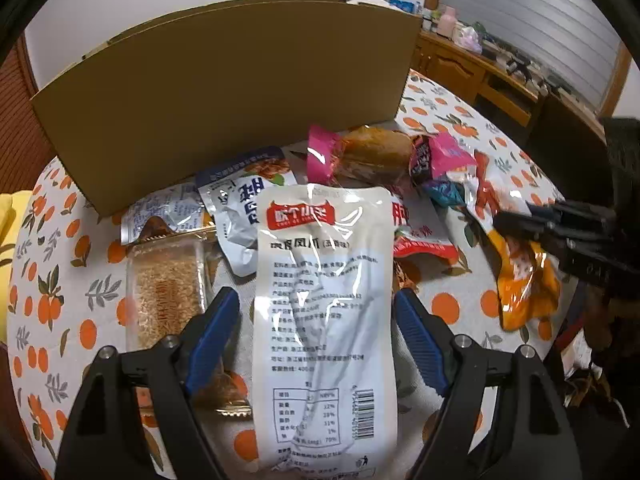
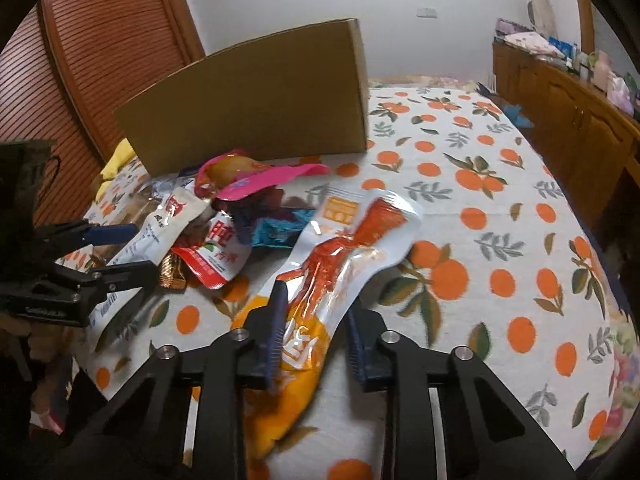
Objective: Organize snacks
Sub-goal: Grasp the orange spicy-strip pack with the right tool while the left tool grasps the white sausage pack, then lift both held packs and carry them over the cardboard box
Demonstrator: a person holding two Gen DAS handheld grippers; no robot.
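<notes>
Nearest me, the left gripper (image 1: pixel 318 320) has its fingers spread wide either side of a white pouch (image 1: pixel 324 300) lying flat on the desk (image 2: pixel 500 240), not yet pinching it. The right gripper (image 2: pixel 316 328) straddles an orange-and-white packet (image 2: pixel 340 272), fingers apart. Both look to be at the picking stage; next they must close, lift and carry. Behind lies the snack heap (image 1: pixel 380 160), then the cardboard box (image 1: pixel 224 100), presumably the destination.
</notes>
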